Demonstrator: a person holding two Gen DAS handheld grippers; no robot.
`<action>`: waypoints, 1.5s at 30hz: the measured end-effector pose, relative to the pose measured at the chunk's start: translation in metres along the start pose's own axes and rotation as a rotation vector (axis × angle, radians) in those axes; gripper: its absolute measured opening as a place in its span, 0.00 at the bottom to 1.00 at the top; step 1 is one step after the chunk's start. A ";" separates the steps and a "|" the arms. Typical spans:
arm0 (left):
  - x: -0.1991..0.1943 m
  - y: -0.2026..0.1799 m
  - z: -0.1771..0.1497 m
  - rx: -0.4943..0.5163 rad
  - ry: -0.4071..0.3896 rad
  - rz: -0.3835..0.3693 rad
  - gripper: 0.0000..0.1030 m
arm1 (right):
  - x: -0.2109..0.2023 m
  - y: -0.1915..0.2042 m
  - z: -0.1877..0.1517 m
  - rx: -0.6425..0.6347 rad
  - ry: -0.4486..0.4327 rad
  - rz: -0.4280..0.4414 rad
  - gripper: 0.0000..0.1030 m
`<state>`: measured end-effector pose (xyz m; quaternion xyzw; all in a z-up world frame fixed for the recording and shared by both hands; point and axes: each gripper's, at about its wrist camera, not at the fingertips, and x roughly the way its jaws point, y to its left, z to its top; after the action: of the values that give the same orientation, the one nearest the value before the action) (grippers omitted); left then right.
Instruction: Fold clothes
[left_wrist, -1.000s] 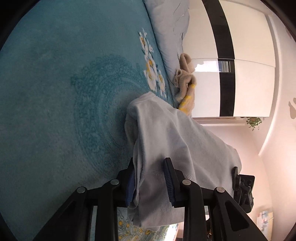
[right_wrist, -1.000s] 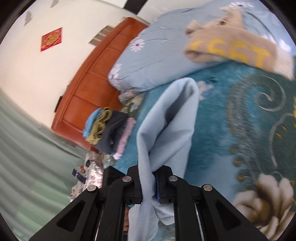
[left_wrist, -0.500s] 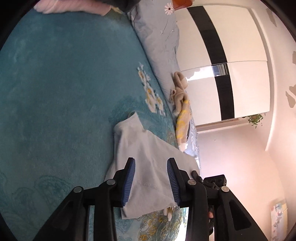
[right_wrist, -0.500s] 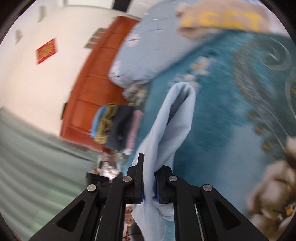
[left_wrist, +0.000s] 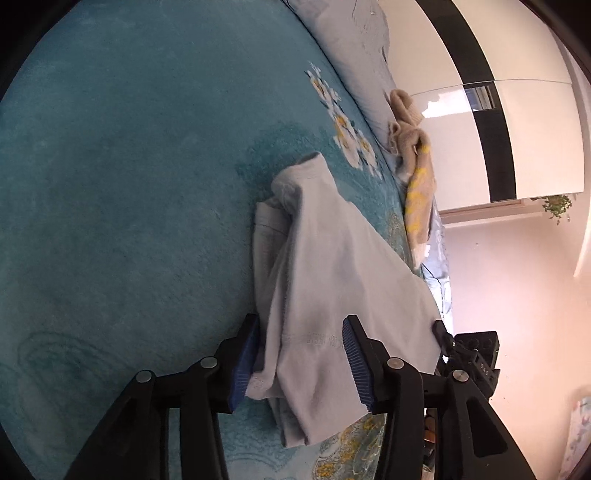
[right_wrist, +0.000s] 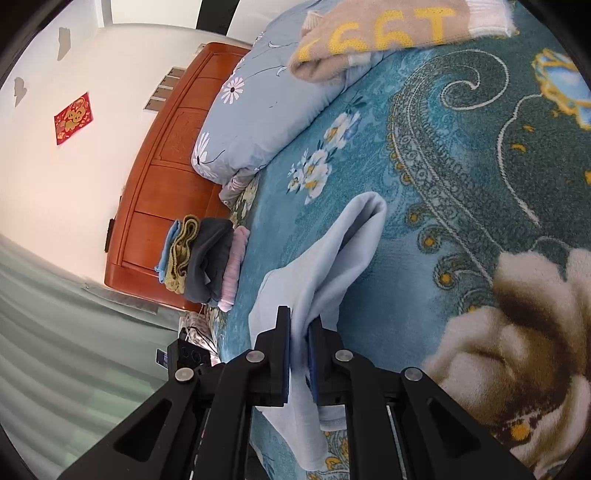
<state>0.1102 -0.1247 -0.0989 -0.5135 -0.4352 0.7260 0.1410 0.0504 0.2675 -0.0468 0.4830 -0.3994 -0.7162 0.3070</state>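
A pale blue garment (left_wrist: 332, 280) is lying partly bunched on a teal blanket (left_wrist: 129, 184) that is covering the bed. In the left wrist view the left gripper (left_wrist: 301, 362) is reaching in at the garment's near hem, its two blue-padded fingers (left_wrist: 354, 365) standing spread with the cloth lying loosely between them; they are not pinching it. The far end of the garment is rising into a small hump toward the white flower print on the blanket.

In the right wrist view the right gripper (right_wrist: 298, 354) is holding the same garment (right_wrist: 332, 266), its fingers pressed together on a fold of the fabric. The cloth is running away from the jaws in a long doubled strip toward the far end, and a loose tail is hanging down on the near side of the fingers.

At the far side of the bed a light blue pillow (right_wrist: 266, 110) with daisy print is lying against a reddish wooden headboard (right_wrist: 162, 192). A beige knit sweater (right_wrist: 388, 37) with yellow lettering is resting on the pillow. To the left, near the headboard, a stack of folded clothes (right_wrist: 203, 258) is sitting on the blanket, well apart from the garment.
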 end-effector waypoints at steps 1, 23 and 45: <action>0.003 -0.002 0.001 0.005 -0.001 0.000 0.52 | 0.001 -0.001 0.000 0.001 0.003 -0.002 0.10; 0.015 -0.014 0.006 -0.001 -0.005 -0.082 0.18 | 0.030 -0.003 -0.011 -0.025 0.084 -0.020 0.17; -0.262 -0.102 0.149 0.397 -0.448 -0.129 0.14 | 0.121 0.301 0.054 -0.486 0.042 0.331 0.10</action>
<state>0.0700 -0.3086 0.1577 -0.2745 -0.3367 0.8815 0.1850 -0.0261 0.0342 0.1726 0.3383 -0.2830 -0.7211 0.5343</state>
